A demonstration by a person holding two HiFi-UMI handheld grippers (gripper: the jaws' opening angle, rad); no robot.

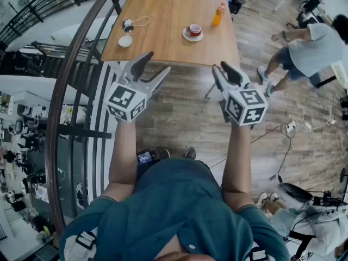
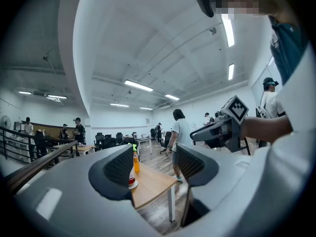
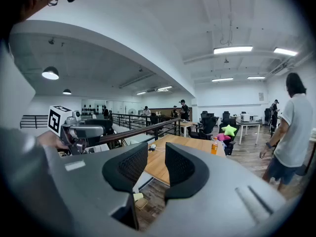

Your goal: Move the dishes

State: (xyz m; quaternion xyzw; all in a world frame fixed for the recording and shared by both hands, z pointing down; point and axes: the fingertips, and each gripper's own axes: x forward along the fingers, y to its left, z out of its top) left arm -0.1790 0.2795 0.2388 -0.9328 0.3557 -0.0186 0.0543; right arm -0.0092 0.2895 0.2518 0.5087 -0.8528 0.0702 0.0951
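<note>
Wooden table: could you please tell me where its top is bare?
Bare: the middle of the wooden table, between small white dish and red cup on white saucer, and the far end. Crowded: left edge, around the white-corded device.

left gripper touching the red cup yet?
Apart. Head view shows bare table between the left gripper and the cup; its jaws stand open, empty.
</note>
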